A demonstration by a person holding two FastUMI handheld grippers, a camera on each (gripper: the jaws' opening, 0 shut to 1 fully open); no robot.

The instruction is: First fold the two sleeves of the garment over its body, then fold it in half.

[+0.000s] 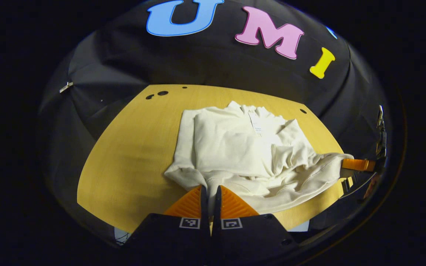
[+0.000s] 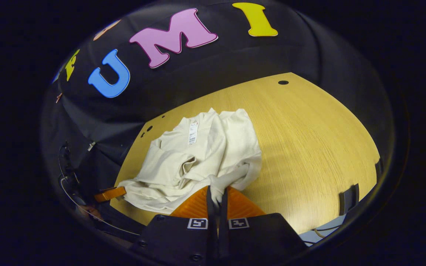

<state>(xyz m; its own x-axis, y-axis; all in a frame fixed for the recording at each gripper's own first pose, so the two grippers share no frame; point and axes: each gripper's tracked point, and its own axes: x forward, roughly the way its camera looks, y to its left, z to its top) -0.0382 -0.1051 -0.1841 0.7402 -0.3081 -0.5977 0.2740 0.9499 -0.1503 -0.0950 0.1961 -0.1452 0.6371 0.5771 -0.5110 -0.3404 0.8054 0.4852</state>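
Left gripper view, L to R: your left gripper (image 1: 210,193) sits at the near edge of the light-wood tabletop (image 1: 131,147), fingers nearly together w/ a fold of the cream-white long-sleeved sweatshirt (image 1: 246,147) pinched between them at the hem, so it's clamped on the fabric. The garment lies mid-table, collar toward the booth wall, a white tag (image 1: 255,123) near the neck. Both sleeves look folded in over the body; cloth is rumpled on the R side. At the far R edge, your other gripper (image 1: 359,164) meets a stretched corner of the hem; can't tell from here how its fingers stand.

Right gripper view, L to R: the left gripper (image 2: 111,194) shows low at the L edge, touching the garment's (image 2: 198,155) near-left corner, w/ part of a hand just below it. The sweatshirt spreads from there toward centre, tag (image 2: 193,133) facing up near the collar. Your right gripper (image 2: 216,195) is bottom centre, fingers narrow, a bunched bit of cream fabric squeezed between them. To the R, bare wood of the table (image 2: 309,147).
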